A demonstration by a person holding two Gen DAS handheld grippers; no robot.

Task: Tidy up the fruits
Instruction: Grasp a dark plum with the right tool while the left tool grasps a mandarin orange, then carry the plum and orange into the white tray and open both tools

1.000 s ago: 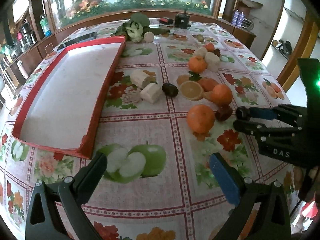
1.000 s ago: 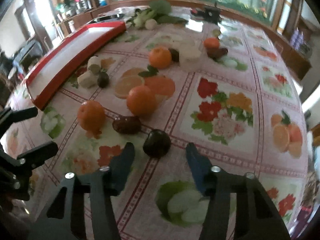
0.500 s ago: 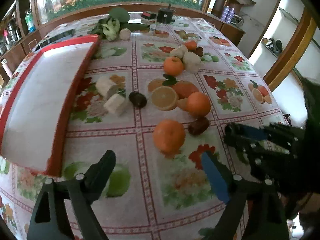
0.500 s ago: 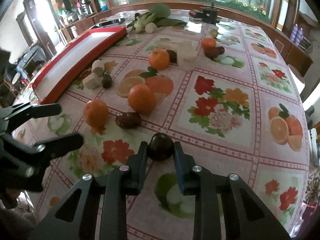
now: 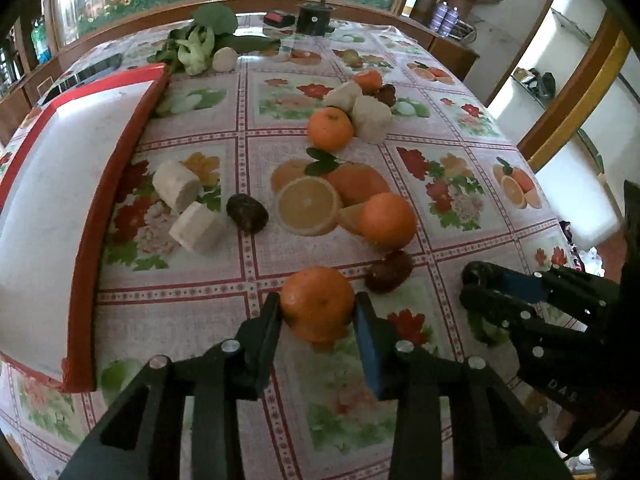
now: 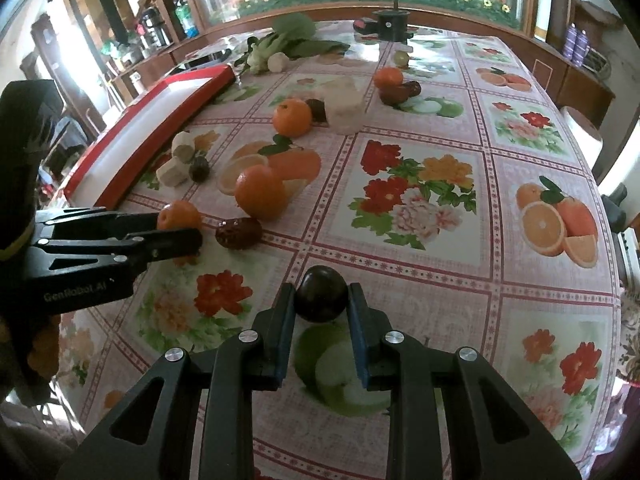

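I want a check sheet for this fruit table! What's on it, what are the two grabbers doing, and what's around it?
Surface: table under a cloth printed with fruit and flowers.
Job's things: several oranges, one of them the nearest orange; dark round fruit; other dark fruits; pale cut chunks; red-rimmed tray, nothing in it.
Clutter: leafy greens and a black device at the far edge.
Grippers: left gripper has just been closing, pads on the nearest orange; right gripper shut on the dark round fruit.
Cables: nothing seen.
Surroundings: wooden counter, bottles, flowers behind glass.
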